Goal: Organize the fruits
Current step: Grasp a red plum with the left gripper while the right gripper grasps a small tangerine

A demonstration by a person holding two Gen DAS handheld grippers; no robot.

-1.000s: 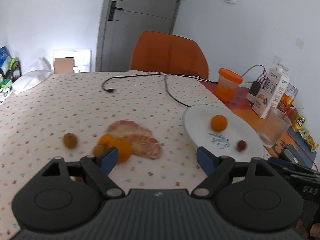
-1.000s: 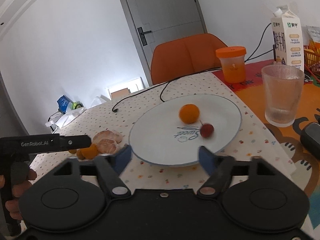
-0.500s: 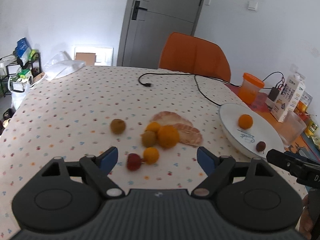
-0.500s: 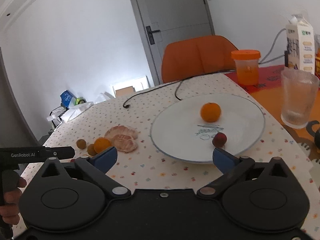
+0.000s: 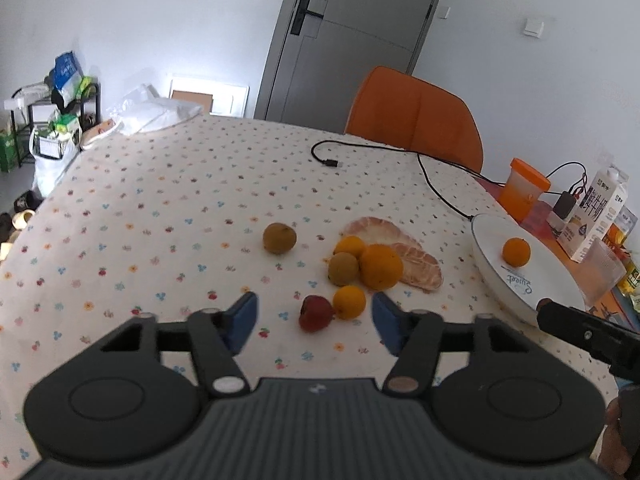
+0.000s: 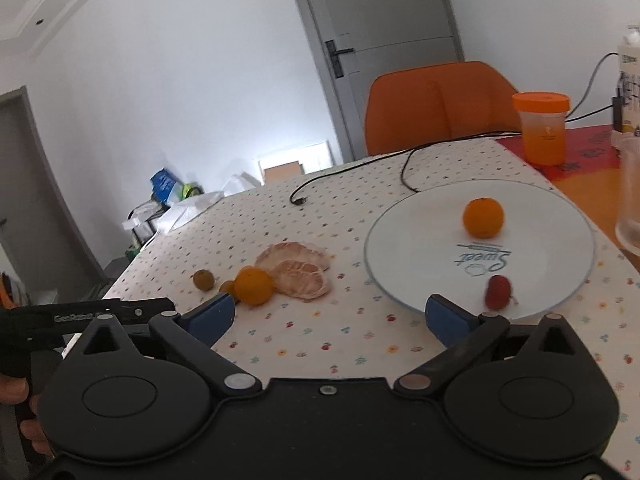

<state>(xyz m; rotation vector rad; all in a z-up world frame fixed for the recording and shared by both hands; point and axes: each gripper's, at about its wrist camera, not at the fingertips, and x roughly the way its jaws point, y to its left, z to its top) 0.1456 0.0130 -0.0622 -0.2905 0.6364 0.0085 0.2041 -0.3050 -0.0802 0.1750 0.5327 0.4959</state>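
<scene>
Here the left gripper (image 5: 315, 320) gapes wide and empty, a red fruit (image 5: 316, 313) and small orange (image 5: 349, 301) just ahead between its fingers. The right gripper (image 6: 328, 314), equally wide, holds nothing; the plate (image 6: 400, 240) lies ahead to its right.

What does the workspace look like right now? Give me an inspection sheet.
Surface: dotted tablecloth.
Job's things: white plate holds an orange and a red fruit; loose fruit cluster, a separate brown fruit and peeled segments lie on the cloth.
Clutter: orange-lidded cup, milk carton, glass.
Grippers: left gripper open near the cluster; right gripper open, empty.
Cables: black cable across the table.
Surroundings: orange chair, grey door.
</scene>
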